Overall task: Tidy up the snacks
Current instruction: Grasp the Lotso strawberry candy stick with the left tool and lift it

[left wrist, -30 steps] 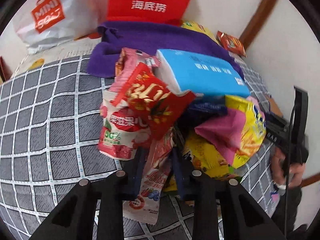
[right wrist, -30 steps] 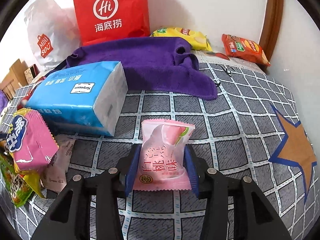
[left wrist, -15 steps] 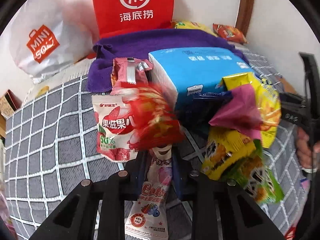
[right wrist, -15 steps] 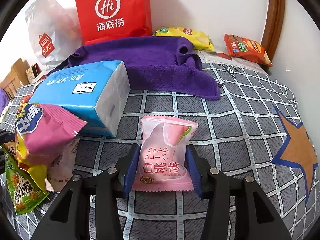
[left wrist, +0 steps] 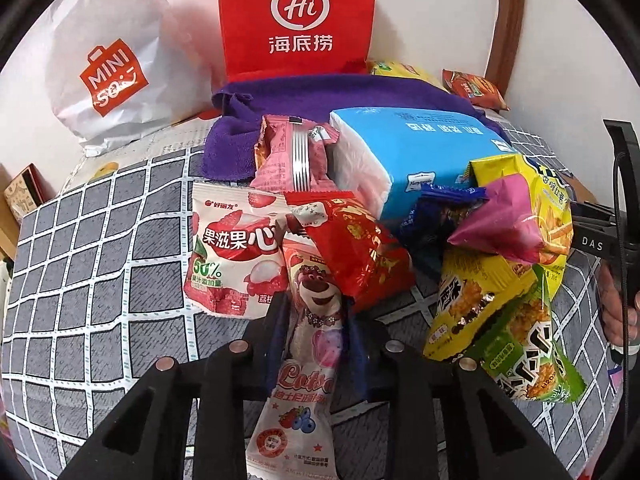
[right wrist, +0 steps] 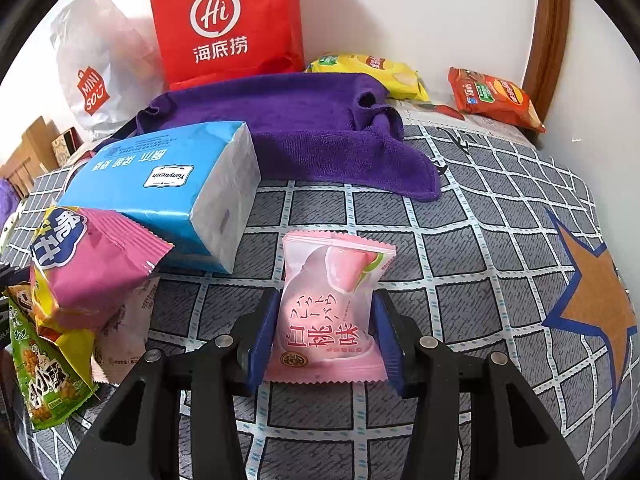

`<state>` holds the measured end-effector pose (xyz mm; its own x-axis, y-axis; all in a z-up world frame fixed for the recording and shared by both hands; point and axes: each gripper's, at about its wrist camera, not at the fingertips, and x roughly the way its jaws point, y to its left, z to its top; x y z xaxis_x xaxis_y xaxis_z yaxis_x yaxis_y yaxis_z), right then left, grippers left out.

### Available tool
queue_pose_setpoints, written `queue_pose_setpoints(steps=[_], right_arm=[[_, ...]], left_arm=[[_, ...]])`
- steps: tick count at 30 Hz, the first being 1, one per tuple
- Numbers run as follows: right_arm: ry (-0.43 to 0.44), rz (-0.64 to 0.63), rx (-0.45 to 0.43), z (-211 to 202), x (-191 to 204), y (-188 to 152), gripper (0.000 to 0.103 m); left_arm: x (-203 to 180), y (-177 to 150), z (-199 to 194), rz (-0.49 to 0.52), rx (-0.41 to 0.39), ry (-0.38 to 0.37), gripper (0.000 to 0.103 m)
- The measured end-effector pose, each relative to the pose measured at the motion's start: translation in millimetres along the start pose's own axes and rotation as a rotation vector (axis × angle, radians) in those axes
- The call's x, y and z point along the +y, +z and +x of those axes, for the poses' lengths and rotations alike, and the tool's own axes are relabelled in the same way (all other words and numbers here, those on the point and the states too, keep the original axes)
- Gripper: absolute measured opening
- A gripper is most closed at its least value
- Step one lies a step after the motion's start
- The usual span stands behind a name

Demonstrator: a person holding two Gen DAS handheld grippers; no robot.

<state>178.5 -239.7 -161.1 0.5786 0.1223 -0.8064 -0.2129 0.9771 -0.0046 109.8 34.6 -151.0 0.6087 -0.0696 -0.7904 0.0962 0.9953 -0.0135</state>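
Grey checked bedding point(right wrist: 460, 216) carries the heap; the left gripper point(left wrist: 316, 328), jaws easing apart, has the bear-print snack packet point(left wrist: 312, 332) between them (probably for sorting). Across the bed, the right gripper point(right wrist: 324, 332) stands narrowly closed on a pink peach packet point(right wrist: 332, 308), kept apart from the pile.

A plain white wall point(right wrist: 400, 12) with a vertical brown wooden trim strip point(right wrist: 548, 24) backs a surface covered in grey cloth with a white grid pattern point(right wrist: 460, 248), bearing an orange star outlined in blue point(right wrist: 592, 300), with light wooden furniture point(right wrist: 24, 160) at far left.
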Motion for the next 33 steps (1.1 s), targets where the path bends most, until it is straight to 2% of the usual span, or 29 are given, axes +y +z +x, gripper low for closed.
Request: queue_pose_setpoints(steps=[9,11,12,18,21,23,29,33], right_arm=[[-0.023,-0.024,-0.003,-0.5,4.9,-0.1,0.047],[-0.022,-0.024,-0.004,-0.3,4.6,-0.1,0.046],[-0.017,-0.019,-0.003,-0.1,3.4,0.0,0.046],[0.009,0.005,-0.007,-0.8,-1.6,0.5,0.042],[-0.004,0.001,-0.013,-4.7,-1.3,-0.5,0.041],[-0.006,-0.003,-0.018,-11.4,-0.3,-1.8,0.041],[0.004,0.025,-0.086,-57.2,3.5,7.4,0.041],[0.032,0.039,-0.127,-85.7,9.2,18.5,0.041]], left_arm=[[-3.4,-2.2,1.2,0.006,0.000,0.012,0.029],[-2.9,-2.2,1.1,0.002,-0.002,0.012,0.026],[-2.3,-2.2,0.9,0.000,-0.003,0.008,0.022],[-1.6,-2.1,-3.4,-0.022,0.012,-0.022,0.020],[-2.6,1.0,-18.0,-0.023,0.009,-0.040,0.020],[-4.1,6.1,-33.7,-0.010,-0.015,-0.034,0.020],[-3.7,25.5,-68.7,-0.036,-0.054,-0.127,0.020],[-6.7,36.7,-86.1,-0.033,-0.085,-0.145,0.020]])
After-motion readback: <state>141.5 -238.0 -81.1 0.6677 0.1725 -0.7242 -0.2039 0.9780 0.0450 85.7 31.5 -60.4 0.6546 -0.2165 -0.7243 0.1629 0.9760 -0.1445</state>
